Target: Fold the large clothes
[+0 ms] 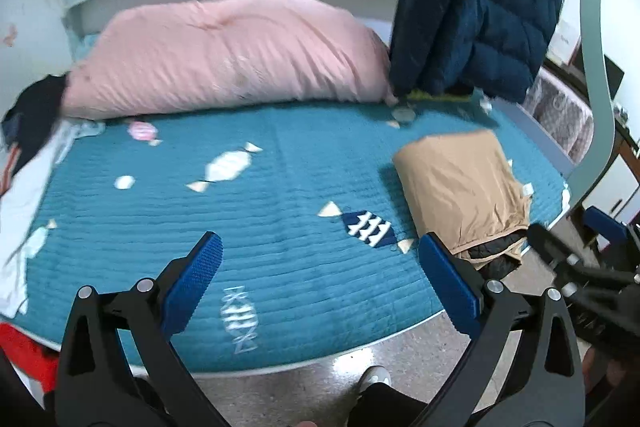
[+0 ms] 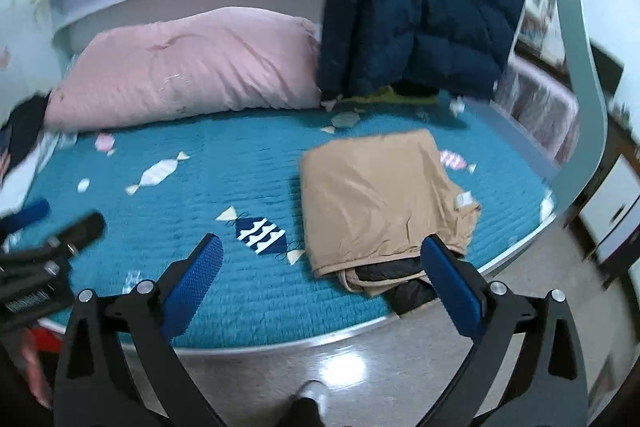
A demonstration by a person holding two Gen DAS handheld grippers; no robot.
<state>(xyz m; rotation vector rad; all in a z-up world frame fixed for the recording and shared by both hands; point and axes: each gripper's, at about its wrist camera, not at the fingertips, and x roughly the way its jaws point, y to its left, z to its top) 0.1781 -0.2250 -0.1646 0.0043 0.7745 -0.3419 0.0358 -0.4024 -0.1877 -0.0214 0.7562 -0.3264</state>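
I've got both units up over the near edge of the bed point(image 1: 280, 327), floor tiles below me. My left hand-held gripper point(image 1: 320, 283) is spread wide, blue pads apart with nothing between them, hanging above the teal quilted bedspread point(image 2: 248, 163) with its candy pattern. My right hand-held gripper point(image 2: 322, 285) is spread wide too, holding nothing, and its right pad sits in front of the near corner of the folded tan garment point(image 2: 380, 195). That tan garment lies flat on the bedspread toward the right edge of the bed, folded into a rough rectangle, with a dark lining or second piece poking out from under its near end. Behind it a navy puffer jacket point(image 2: 424, 3) with a yellow panel hangs over the far right corner. A big pink pillow point(image 1: 224, 55) lies across the head of the bed, and a heap of dark and white clothes point(image 1: 28, 147) sits at the left edge
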